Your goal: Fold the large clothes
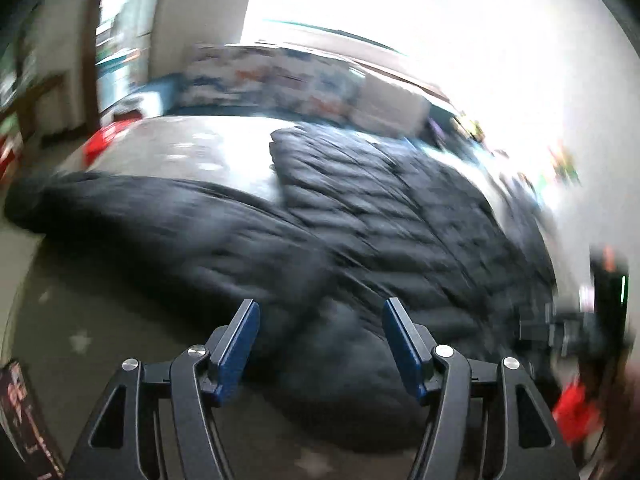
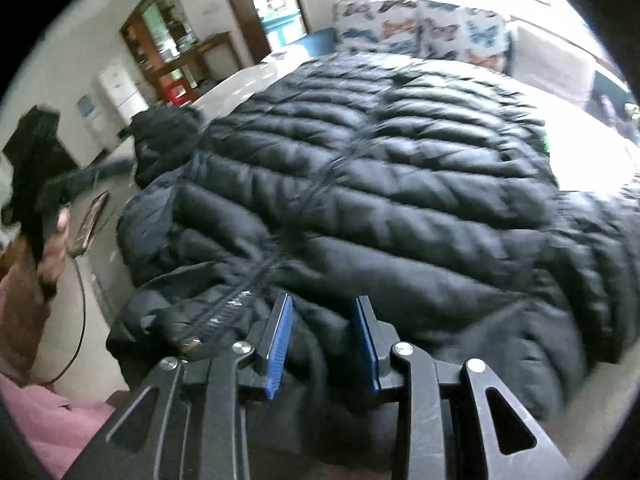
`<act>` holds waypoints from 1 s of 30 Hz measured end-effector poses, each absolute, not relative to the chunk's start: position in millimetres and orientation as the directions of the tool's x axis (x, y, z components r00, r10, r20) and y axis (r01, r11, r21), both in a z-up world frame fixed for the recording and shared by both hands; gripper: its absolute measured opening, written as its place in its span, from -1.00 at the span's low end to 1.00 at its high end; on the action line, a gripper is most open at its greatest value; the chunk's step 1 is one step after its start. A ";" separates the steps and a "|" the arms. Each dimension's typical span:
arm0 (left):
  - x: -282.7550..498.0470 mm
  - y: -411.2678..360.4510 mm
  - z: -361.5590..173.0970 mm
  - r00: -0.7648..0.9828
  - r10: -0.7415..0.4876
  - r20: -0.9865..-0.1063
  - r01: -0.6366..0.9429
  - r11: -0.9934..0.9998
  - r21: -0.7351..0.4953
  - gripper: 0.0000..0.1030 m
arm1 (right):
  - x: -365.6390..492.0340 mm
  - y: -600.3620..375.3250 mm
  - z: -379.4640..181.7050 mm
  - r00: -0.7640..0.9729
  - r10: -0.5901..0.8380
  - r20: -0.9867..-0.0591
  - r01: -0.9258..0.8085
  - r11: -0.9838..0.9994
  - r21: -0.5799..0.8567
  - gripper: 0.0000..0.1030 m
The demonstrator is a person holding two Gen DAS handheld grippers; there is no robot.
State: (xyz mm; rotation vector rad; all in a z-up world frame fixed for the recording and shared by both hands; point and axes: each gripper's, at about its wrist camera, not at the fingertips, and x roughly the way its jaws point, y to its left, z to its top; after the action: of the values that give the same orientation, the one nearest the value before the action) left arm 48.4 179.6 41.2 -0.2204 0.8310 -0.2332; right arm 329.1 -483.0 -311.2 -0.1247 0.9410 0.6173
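a butterfly-print cushion (image 2: pixel 420 32) stands at the far edge of the pale surface (image 2: pixel 248 80), with a plain cream cushion (image 2: pixel 556 60) just beside it. along the left wall are a wooden shelf unit (image 2: pixel 168 40), a white cabinet (image 2: pixel 120 88) and a red box (image 2: pixel 176 90) low near the shelves. a phone, or something like it, (image 2: pixel 90 220) lies near the surface's edge, a thin cable (image 2: pixel 80 320) trailing below.
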 end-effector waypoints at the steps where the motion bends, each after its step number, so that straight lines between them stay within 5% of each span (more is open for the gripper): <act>1: 57.1 201.1 43.0 0.671 -0.275 -0.689 0.068 0.947 -0.313 0.31 | 329.3 -478.4 -314.6 0.432 0.430 -0.792 -0.551 0.822 0.146 -0.25; 12: 131.1 385.9 30.4 0.719 -0.029 -0.694 -0.398 0.801 -0.447 0.31 | 333.6 -474.4 -317.5 0.414 0.436 -0.799 -0.546 0.822 0.165 -0.10; 30: 232.9 550.4 -24.3 0.634 0.066 -0.770 -0.610 0.655 -0.446 0.31 | 338.7 -475.0 -319.6 0.385 0.430 -0.817 -0.532 0.826 0.184 -0.08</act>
State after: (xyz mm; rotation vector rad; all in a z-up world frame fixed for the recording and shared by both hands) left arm 232.9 550.4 -24.3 -0.7686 0.7982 0.4329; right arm 338.7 -475.0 -319.6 -0.1143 1.0033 0.6143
